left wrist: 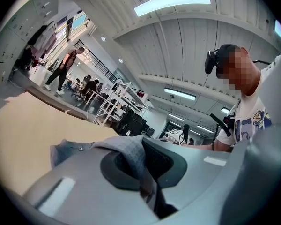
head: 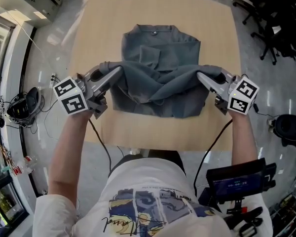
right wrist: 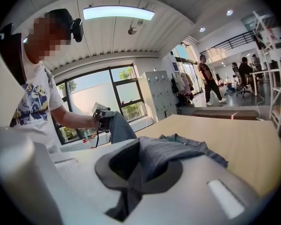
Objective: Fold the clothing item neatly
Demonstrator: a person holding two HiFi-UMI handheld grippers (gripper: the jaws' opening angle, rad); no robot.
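**A:** Over the pale worktop [head: 214, 28] we hold the grey shirt [head: 160, 58] at two points, one in the left gripper [head: 117, 71] and one in the right gripper [head: 201, 75]. Why is it raised like this?

**B:** We read it as a fold being set up. The collar end lies flat on the far part of the worktop with its top button showing. The near part is lifted and bunched, and the cloth sags in a shallow swag from one gripper to the other. Holding both sides at a matching height should let the near part pass over the body evenly, without skew. We cannot tell whether we have pinched hem or sleeves.

**A:** And the jaws?

**B:** Both pairs are closed tight on cloth. In the left gripper view a fold of grey fabric runs down into the line where the jaws meet. The right gripper view shows a thicker wad pinched the same way, with the rest of the shirt spreading toward the worktop beyond.

**A:** So where does the shirt sit against the jaws?

**B:** Its gathered edges are between them and the slack hangs between our grippers. The collar half rests flat, well apart from either tip.
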